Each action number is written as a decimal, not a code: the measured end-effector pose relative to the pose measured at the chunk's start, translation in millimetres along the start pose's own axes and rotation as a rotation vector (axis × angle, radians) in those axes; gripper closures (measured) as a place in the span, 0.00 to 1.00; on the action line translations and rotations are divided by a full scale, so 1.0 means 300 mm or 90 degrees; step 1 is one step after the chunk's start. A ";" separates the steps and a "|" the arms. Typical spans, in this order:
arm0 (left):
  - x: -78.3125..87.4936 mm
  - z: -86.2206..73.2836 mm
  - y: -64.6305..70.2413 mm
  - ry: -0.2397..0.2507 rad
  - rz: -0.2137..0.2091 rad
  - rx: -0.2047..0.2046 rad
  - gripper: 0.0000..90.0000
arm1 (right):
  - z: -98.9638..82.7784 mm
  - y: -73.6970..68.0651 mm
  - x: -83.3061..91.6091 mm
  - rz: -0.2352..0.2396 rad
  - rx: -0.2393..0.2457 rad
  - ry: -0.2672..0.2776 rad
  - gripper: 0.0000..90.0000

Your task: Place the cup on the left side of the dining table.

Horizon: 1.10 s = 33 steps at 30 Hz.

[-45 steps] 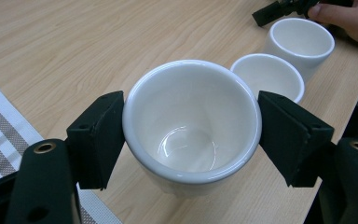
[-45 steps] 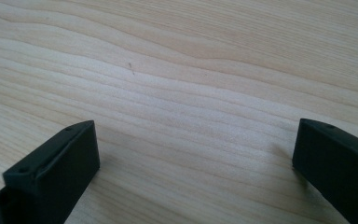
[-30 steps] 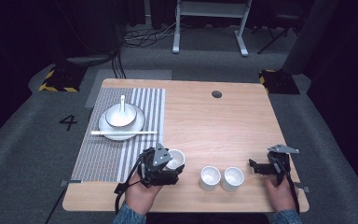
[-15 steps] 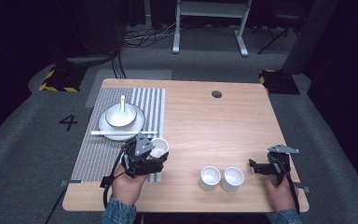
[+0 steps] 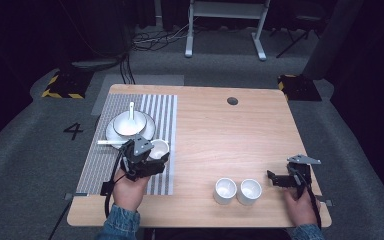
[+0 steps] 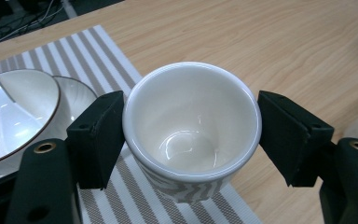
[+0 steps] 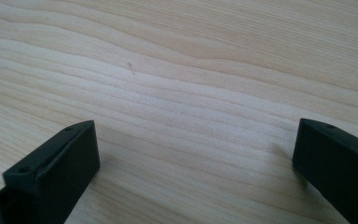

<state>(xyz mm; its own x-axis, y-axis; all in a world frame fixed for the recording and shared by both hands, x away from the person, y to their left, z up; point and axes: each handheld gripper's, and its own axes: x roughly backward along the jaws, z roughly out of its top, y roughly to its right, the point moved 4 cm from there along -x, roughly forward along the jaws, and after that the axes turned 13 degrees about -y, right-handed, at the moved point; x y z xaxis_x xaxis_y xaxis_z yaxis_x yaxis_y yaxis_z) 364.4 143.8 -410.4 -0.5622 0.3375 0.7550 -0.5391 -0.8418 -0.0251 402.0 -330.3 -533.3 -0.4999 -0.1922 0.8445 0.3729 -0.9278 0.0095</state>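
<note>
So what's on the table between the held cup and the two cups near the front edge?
Nothing: in the high view, bare wood separates the held cup from the two cups.

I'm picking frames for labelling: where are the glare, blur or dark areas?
High view: table lit, surrounding floor dark. Left gripper view: sharp, soft glare inside the cup. Right gripper view: near black fingers slightly soft, wood grain clear, faint shadows.
</note>
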 end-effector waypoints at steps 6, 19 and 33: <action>-0.014 -0.011 -0.063 0.002 0.019 0.039 0.30 | 0.000 0.000 0.000 0.000 0.000 0.000 0.01; -0.055 -0.029 -0.149 0.001 0.056 0.079 0.30 | 0.000 0.000 0.000 0.000 0.000 0.000 0.01; -0.141 -0.061 -0.176 -0.039 0.057 0.094 0.30 | 0.000 0.000 0.000 0.000 0.000 0.000 0.01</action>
<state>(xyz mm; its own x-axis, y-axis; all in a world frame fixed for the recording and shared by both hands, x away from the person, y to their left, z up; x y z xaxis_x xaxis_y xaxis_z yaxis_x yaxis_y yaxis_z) 405.3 181.6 -453.0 -0.5627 0.2357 0.7923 -0.3879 -0.9217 -0.0013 402.0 -330.3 -533.3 -0.4998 -0.1921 0.8446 0.3727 -0.9279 0.0095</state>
